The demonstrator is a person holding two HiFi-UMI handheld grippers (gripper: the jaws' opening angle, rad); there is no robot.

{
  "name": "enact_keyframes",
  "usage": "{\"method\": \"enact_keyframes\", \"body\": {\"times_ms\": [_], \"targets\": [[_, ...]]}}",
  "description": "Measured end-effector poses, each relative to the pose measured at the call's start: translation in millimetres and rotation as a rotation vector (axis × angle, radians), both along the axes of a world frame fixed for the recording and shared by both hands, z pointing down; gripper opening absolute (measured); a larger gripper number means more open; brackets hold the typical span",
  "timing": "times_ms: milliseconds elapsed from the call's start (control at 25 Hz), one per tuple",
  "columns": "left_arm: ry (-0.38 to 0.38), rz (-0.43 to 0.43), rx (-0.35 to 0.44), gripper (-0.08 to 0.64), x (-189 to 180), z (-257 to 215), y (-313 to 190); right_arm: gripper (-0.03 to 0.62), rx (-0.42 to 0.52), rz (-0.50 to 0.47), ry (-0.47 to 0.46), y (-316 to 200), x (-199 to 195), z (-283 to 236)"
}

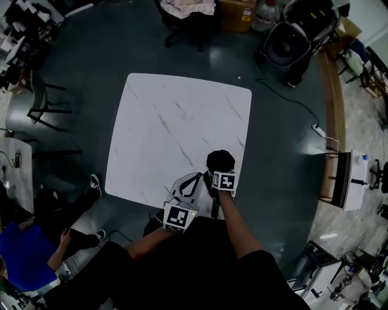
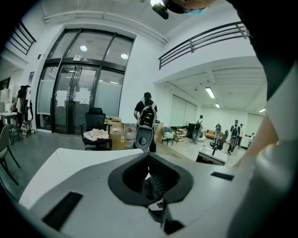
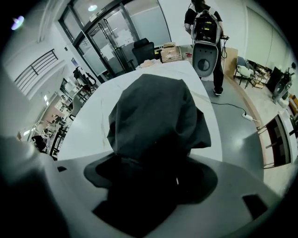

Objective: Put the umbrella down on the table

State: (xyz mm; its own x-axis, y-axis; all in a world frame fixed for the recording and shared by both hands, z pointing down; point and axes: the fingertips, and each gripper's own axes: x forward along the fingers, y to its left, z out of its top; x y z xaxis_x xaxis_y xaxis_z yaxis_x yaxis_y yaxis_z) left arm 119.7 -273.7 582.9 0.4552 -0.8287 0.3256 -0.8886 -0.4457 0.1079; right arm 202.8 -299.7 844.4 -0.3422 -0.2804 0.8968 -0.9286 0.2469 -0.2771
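Note:
The folded black umbrella [image 1: 220, 161] is held over the near right part of the white marble table [image 1: 176, 121], apparently above its top. My right gripper [image 1: 222, 172] is shut on it. In the right gripper view the umbrella's dark fabric [image 3: 156, 116] fills the jaws and hides the fingertips of the right gripper [image 3: 153, 172]. My left gripper [image 1: 191, 181] sits just left of it at the table's near edge. In its own view the left gripper [image 2: 151, 183] has its ribbed pads pressed together, with no umbrella between them, and the table [image 2: 60, 162] stretches ahead.
Dark chairs [image 1: 42, 103] stand left of the table and an office chair [image 1: 188, 18] stands beyond it. A round grey machine [image 1: 285, 42] is at the far right, with a cable to a power strip [image 1: 318, 130]. A person in blue [image 1: 24, 254] sits at the lower left.

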Motion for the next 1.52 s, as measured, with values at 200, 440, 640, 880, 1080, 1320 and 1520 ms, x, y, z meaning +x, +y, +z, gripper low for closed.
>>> {"method": "enact_keyframes", "body": {"times_ms": [200, 440, 640, 880, 1080, 1320, 1520], "targets": [[0.017, -0.019, 0.0, 0.007, -11.2, -3.6, 2.3, 0.364, 0.002, 0.025, 0.005, 5.2, 4.4, -10.2], [0.031, 0.007, 0.024, 0.007, -18.9, -11.0, 6.6, 0.364, 0.122, 0.041, 0.015, 7.8, 11.2, -50.5], [0.046, 0.042, 0.047, 0.006, -32.1, -13.2, 15.6, 0.364, 0.205, 0.082, -0.038, 24.0, 1.2, -92.3], [0.124, 0.099, 0.085, 0.006, -32.1, -26.1, 27.3, 0.364, 0.356, 0.144, -0.131, 43.5, -19.4, -161.9], [0.134, 0.166, 0.094, 0.006, -29.6, -31.2, 37.4, 0.303, 0.519, 0.223, -0.145, 62.8, -22.7, -218.6], [0.172, 0.24, 0.127, 0.008, -9.5, -47.6, 54.0, 0.181, 0.643, 0.205, -0.15, 92.5, -20.5, -266.8], [0.178, 0.333, 0.168, 0.007, 18.1, -65.9, 76.9, 0.026, 0.736, 0.216, -0.17, 119.1, -11.3, -294.4]]}}
